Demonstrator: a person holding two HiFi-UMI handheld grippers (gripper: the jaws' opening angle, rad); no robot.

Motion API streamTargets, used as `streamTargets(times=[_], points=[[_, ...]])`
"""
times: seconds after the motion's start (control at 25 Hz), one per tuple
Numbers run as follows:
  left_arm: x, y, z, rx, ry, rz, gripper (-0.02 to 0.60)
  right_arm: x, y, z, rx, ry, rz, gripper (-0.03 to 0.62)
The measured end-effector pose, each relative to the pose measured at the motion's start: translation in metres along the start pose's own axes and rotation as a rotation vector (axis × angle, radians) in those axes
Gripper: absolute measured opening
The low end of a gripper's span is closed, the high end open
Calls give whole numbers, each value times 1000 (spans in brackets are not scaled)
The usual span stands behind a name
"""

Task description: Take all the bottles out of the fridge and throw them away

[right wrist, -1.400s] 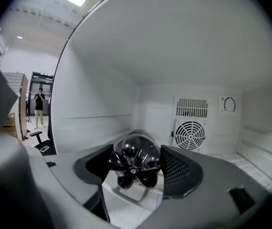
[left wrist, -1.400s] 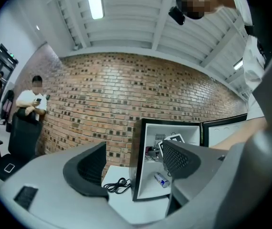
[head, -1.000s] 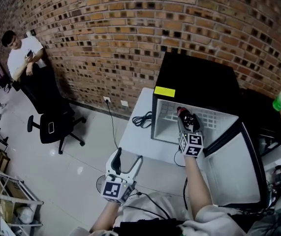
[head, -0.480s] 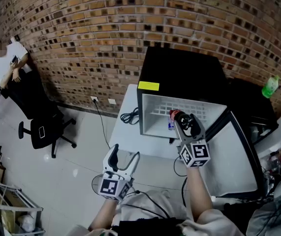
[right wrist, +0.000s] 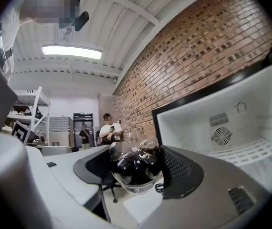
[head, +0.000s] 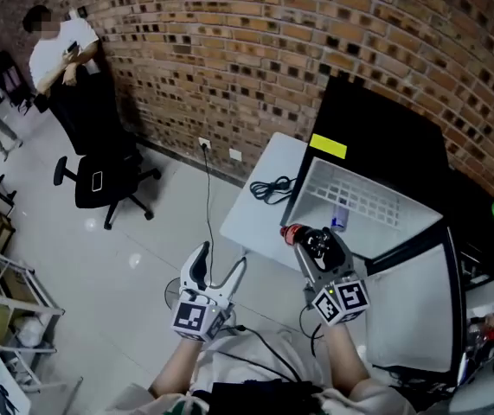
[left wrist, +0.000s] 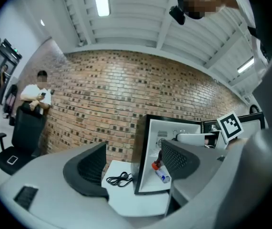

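Your right gripper [head: 309, 239] has the dark bottle [right wrist: 135, 168] clenched in its fingers.
The bottle sits crosswise between them, just in front of the open fridge [head: 385, 145]; a clear bottle [head: 339, 221] lies beyond the fingers, inside it. Your left gripper [left wrist: 131, 163] is released, empty.

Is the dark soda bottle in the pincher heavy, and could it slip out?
Probably fairly heavy for its size: the bottle looks dark with drink. It could slip, since it is round, smooth plastic and the right gripper pinches only two sides. Set down sideways, it would likely roll.
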State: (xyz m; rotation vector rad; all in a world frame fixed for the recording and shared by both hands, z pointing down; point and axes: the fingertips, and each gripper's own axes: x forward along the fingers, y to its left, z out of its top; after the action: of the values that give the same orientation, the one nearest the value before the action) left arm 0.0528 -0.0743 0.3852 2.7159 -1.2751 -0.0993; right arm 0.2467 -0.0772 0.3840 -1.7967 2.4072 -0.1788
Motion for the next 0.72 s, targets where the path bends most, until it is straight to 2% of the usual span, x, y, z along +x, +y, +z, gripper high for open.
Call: streamTargets(times=[0.12,0.36,0.56,0.72], points=[[-26,42,-14,50,27,80,356,32,45,-40,53,83,105,324],[-87,125,-18,24,16,353,356,103,147,-115,74,258,376,324],[-150,178,-50,42,77,475,356,134,222,-177,47,367,538,324],[-193,215,-69,-21,74,625,356,153,276,-236,7,464,669,324]])
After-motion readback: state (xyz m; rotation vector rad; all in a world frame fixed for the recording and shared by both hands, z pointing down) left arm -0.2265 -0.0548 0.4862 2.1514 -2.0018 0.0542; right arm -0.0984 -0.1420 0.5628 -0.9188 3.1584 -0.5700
